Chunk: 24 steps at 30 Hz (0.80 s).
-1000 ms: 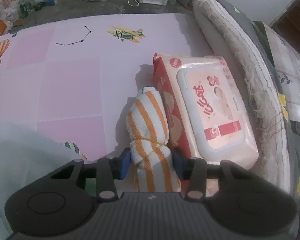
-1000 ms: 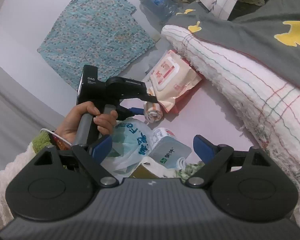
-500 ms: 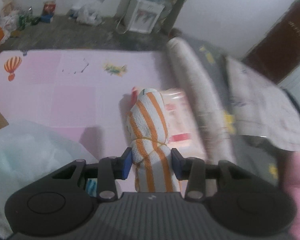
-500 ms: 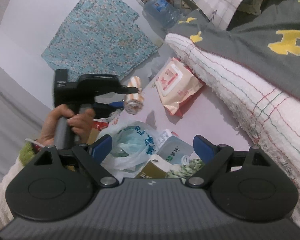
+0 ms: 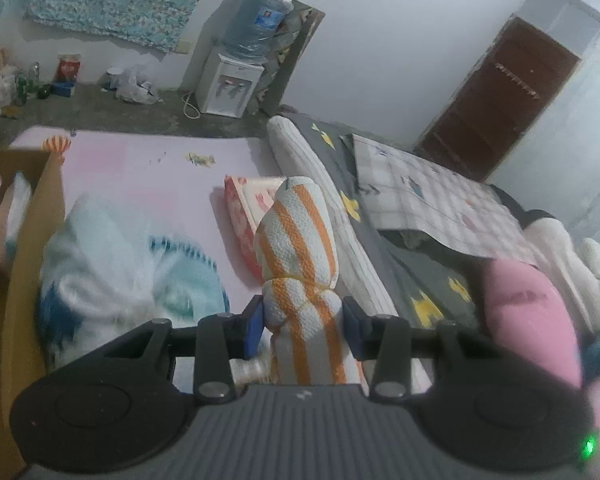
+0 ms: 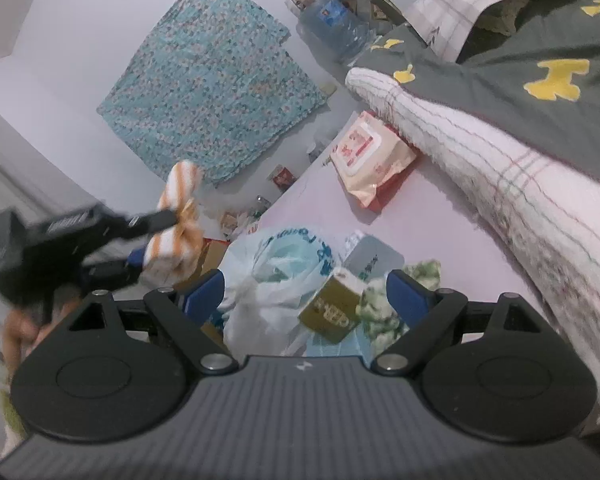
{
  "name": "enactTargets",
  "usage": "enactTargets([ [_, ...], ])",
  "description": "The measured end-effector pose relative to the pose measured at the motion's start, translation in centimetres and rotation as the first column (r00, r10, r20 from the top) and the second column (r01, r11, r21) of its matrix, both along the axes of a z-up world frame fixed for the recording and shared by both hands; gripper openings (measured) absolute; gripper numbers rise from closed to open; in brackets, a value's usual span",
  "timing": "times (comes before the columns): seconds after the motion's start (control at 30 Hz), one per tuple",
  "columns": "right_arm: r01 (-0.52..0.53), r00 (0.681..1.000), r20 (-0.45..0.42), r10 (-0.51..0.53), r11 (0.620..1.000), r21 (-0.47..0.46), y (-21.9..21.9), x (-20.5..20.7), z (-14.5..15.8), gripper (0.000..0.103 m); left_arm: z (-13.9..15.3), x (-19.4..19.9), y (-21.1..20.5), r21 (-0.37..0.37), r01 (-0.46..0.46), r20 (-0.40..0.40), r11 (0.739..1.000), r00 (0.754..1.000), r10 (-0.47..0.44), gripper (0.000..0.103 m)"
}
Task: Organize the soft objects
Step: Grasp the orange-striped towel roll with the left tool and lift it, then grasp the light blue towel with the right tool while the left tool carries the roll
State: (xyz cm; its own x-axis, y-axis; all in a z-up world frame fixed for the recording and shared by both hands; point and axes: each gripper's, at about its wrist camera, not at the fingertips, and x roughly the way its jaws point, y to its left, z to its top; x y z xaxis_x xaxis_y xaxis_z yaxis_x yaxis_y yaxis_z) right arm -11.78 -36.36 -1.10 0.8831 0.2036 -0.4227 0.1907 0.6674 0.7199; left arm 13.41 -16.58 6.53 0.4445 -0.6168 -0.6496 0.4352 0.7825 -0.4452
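Left wrist view: left gripper [image 5: 303, 326] jaws pinch the orange-striped rolled towel [image 5: 298, 240], held clear above the pink mat [image 5: 140, 172]. Wipes pack [image 6: 370, 156] lies at the mat's edge beside the rolled blanket [image 6: 480, 168]. Right gripper [image 6: 305, 294] jaws spread, empty.

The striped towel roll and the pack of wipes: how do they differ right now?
The towel roll is white cloth with orange stripes, tied round its middle; the pack of wipes is a smooth pink and red packet with a flap lid. The roll is clamped in the left gripper, off the mat; the pack lies flat on the pink mat, untouched. Both look soft.
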Motion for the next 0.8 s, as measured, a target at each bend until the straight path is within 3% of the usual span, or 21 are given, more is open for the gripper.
enactTargets([
  [0.27,-0.044,0.997,-0.063,0.049,0.997,0.07,1.3,-0.7,-1.3,0.089,-2.1,-5.9,4.5,-0.057,-0.024,0.037,0.998,0.999,0.026,0.042],
  [0.4,-0.069,0.983,-0.156,0.094,0.985,0.16,2.6,0.1,-3.3,0.089,-3.5,-7.4,7.4,-0.088,-0.067,0.023,0.994,0.997,0.069,0.042],
  [0.57,-0.066,0.952,-0.28,0.122,0.977,0.203,4.4,2.7,-5.6,0.089,-3.9,-8.4,10.4,-0.107,-0.119,0.048,0.987,0.991,0.125,0.042],
  [0.63,-0.052,0.934,-0.338,0.113,0.981,0.186,5.1,4.3,-6.5,0.089,-3.9,-8.6,11.5,-0.118,-0.142,0.054,0.983,0.987,0.149,0.042],
  [0.8,-0.054,0.897,-0.438,0.06,0.998,0.028,7.4,8.4,-8.2,0.089,-4.0,-9.0,13.8,-0.152,-0.171,0.059,0.973,0.982,0.182,0.042],
])
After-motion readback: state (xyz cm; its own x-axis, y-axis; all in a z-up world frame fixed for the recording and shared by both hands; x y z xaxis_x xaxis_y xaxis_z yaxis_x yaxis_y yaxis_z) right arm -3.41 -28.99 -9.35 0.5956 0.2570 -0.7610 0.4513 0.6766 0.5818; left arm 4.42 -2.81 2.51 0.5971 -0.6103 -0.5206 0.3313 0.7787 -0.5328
